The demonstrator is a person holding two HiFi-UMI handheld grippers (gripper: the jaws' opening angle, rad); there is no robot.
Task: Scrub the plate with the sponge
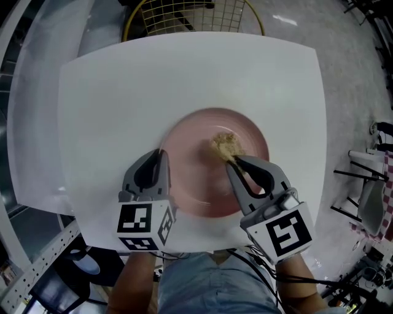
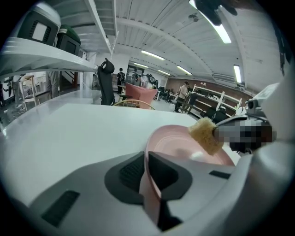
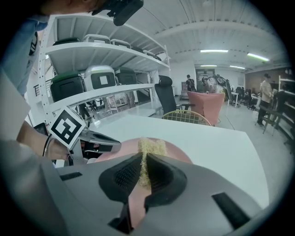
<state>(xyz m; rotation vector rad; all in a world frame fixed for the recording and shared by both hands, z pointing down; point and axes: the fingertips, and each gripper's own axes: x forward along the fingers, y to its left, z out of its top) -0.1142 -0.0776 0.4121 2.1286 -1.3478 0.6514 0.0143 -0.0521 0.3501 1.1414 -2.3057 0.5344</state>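
Pink plate [image 1: 195,191] sits on the white worktop [image 1: 116,92], middle-to-near part, well in from the edges. Left tool [image 1: 161,153] is at the plate's left rim. In the left gripper view its jaws are clamped on the rim, the pink edge pinched between the dark pads [image 2: 131,173]. The plate looks slightly lifted on that side, but I can't tell for sure.

Right tool [image 1: 232,160] reaches in from the near right, over the plate. Its jaws are closed on the sponge [image 1: 225,145], a tan, rough block. In the right gripper view the sponge is squeezed thin between the pads and sticks out past the tips. The sponge is at the plate's middle, slightly far of centre; touching or just above the surface is not clear.

Each tool carries a marker cube [image 1: 144,225] at its near end, with the person's hands behind them.

Past the far edge of the worktop there is a yellow wire frame [image 1: 190,15]. A shelf rack [image 3: 99,94] with cases stands at the left in the right gripper view.
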